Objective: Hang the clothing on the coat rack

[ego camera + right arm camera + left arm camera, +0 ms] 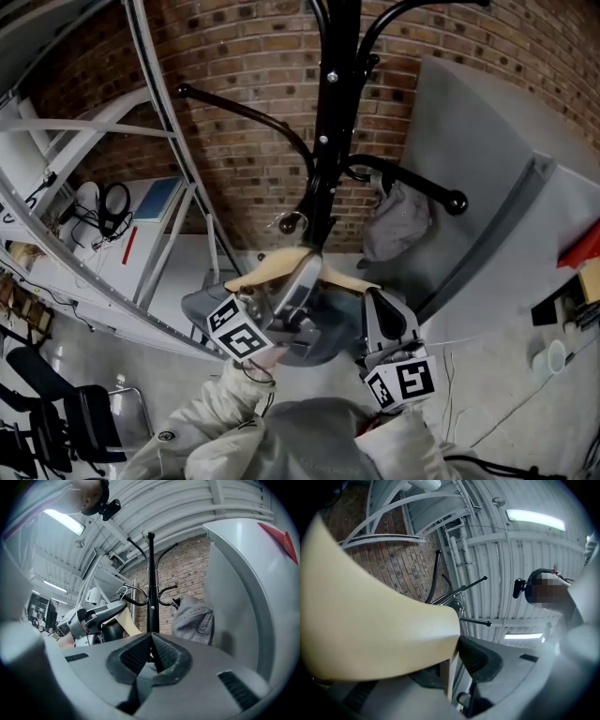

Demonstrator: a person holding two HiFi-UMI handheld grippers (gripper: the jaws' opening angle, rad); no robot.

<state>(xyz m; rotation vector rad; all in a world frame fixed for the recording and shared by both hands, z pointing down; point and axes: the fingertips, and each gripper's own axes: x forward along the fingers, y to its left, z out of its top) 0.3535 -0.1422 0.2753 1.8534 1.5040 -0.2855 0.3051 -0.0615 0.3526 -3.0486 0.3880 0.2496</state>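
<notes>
A black coat rack (328,112) stands before the brick wall, and a grey cloth (398,220) hangs on its right arm. My left gripper (305,272) is shut on a pale wooden hanger (272,267) just below the rack's arms; the hanger's metal hook (291,223) sits close to the pole. In the left gripper view the hanger (370,630) fills the left side, pressed against the pad. A grey garment (323,333) drapes from the hanger. My right gripper (380,305) is at the hanger's right end, pads together on grey fabric (143,670). The right gripper view shows the rack (150,583) straight ahead.
A white metal frame (141,187) slants across the left. A tall grey panel (487,187) stands close to the rack's right. Headphones (112,206) lie on a table at the left, and black chairs (56,422) are at the bottom left.
</notes>
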